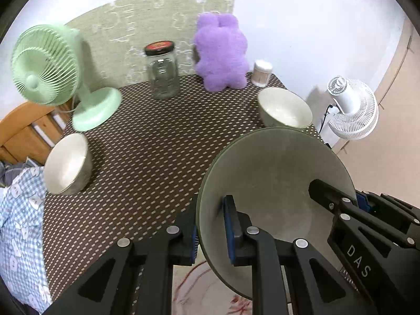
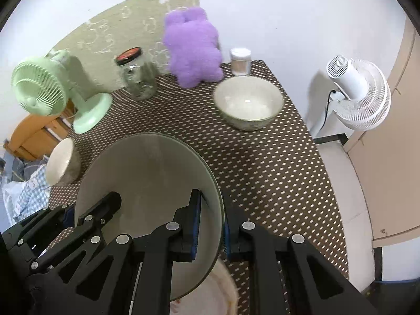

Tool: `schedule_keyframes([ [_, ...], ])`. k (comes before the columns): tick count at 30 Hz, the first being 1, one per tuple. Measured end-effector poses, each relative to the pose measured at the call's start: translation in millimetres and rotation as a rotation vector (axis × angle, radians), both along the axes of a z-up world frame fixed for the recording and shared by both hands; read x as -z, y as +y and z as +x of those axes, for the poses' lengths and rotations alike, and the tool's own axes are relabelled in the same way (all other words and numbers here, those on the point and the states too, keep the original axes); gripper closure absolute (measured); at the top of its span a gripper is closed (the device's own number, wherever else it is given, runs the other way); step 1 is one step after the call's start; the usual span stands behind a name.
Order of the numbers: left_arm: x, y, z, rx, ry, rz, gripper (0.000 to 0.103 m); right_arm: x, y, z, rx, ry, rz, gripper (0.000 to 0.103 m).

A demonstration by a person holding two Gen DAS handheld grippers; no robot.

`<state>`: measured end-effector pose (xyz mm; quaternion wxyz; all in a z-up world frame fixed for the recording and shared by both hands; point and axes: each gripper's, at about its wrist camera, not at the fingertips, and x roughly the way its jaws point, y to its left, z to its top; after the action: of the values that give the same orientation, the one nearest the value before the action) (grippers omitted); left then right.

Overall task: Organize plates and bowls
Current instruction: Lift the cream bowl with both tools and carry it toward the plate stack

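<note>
Plate, large, round, grey-green and glazed (image 1: 273, 183), is held tilted above the near edge of the brown dotted surface (image 1: 147, 152), pinched by its rim on two opposite sides. The left gripper (image 1: 210, 231) is closed on the plate's left rim, one blue-padded finger inside and one outside; the right gripper (image 2: 211, 225) is clamped likewise on the right rim. Beneath it, a pale plate with red markings (image 2: 210, 296) is partly seen.

Only thin rim contact is offered by each grip, so slippage may be caused if the two hands are drawn apart or twisted unevenly, and the plate may be dropped onto the one below and chipped. The white ceramic bowl on the right (image 2: 248, 102) and the bowl at the left edge (image 1: 67, 165) stand well apart; the left one sits near the edge and could be knocked off by a wide swing.
</note>
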<state>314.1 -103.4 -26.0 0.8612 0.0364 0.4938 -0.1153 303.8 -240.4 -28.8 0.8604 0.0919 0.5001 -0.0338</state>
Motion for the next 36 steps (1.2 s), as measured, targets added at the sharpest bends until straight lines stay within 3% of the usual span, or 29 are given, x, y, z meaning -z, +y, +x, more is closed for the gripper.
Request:
schedule_keyframes([
  [9,-10,58,-26,-0.039,-0.005,0.007,0.090,-10,68,-25,-0.048,-0.001,0.004,0.086],
  [18,-5,116,-51,-0.075,-0.010,0.022,0.089,-1,125,-48,-0.090,0.010,0.025,0.086],
  [36,45,181,-77,-0.107,0.076,0.031,0.089,52,201,-78,-0.137,0.088,0.041,0.086],
])
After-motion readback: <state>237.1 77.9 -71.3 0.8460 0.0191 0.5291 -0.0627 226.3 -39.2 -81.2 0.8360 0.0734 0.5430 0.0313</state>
